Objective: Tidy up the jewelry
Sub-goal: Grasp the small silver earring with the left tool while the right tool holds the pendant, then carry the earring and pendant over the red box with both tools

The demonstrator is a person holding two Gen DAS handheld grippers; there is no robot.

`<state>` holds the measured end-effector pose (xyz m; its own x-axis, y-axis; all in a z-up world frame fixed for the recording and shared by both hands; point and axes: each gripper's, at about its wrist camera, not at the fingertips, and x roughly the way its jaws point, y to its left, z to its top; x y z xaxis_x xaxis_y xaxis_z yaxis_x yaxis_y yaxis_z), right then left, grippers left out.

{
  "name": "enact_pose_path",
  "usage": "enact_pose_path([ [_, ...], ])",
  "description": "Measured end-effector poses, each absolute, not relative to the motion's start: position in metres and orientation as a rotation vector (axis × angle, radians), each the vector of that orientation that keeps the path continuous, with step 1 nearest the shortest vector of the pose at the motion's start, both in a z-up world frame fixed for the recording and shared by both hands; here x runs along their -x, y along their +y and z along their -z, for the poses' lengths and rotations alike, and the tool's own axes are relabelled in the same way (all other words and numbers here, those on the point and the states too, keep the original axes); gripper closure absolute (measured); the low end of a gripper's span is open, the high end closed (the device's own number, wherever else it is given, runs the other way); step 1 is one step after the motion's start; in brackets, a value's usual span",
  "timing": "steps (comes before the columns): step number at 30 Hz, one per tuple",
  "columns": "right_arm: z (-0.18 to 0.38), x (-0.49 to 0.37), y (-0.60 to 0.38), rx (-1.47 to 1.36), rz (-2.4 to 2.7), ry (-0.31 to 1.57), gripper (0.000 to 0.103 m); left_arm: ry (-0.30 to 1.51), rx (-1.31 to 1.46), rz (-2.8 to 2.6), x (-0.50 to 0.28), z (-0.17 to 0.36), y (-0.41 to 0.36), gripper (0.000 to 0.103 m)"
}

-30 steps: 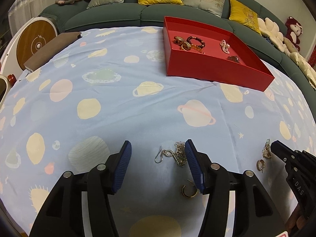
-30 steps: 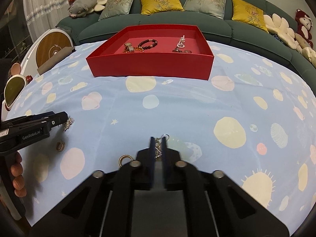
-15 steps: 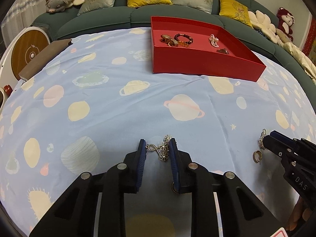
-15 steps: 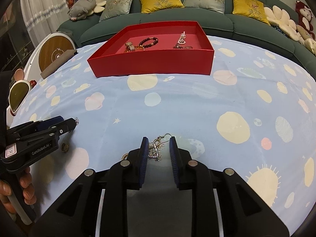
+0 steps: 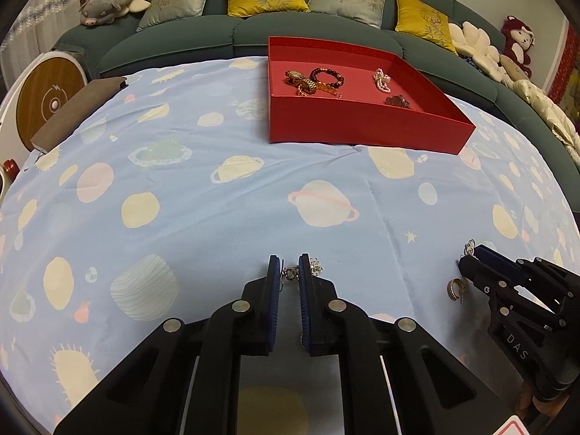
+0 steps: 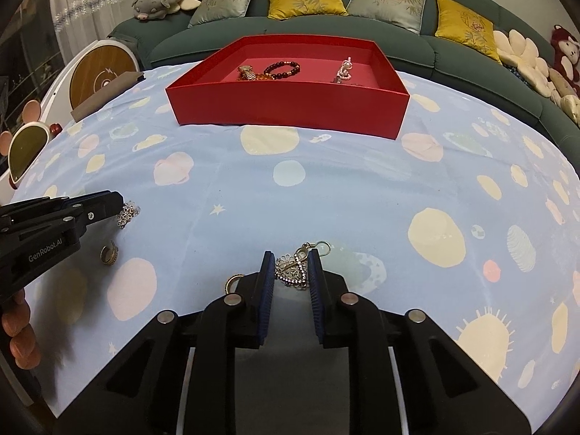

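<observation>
A red tray (image 5: 362,134) at the far side of the planet-print cloth holds several pieces of jewelry; it also shows in the right wrist view (image 6: 290,105). My left gripper (image 5: 289,272) is nearly shut around a silver flower earring (image 5: 314,267) on the cloth. My right gripper (image 6: 290,268) stands narrowly open around a rhinestone heart earring (image 6: 291,268) lying on the cloth. A gold hoop earring (image 6: 108,253) lies between the two grippers. Another gold ring (image 6: 232,282) lies by my right gripper's left finger.
A green sofa (image 5: 217,36) with cushions and plush toys curves behind the table. A brown box (image 5: 76,108) and a round wooden disc (image 5: 47,101) sit at the far left edge. The person's fingers (image 6: 18,337) hold the left gripper.
My left gripper closed from wide open down onto the flower earring. My right gripper opened from shut to a narrow gap around the heart earring.
</observation>
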<state>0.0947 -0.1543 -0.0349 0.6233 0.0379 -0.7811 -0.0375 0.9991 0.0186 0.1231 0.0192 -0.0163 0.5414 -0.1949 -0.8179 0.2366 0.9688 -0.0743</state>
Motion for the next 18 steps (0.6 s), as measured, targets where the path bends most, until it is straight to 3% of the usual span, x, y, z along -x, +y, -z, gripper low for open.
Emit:
enact_pose_path([
  [18,0.001,-0.091,-0.167,-0.056,-0.039,0.809,0.086,0.904,-0.006,0.283,-0.127,-0.018,0.007,0.095],
])
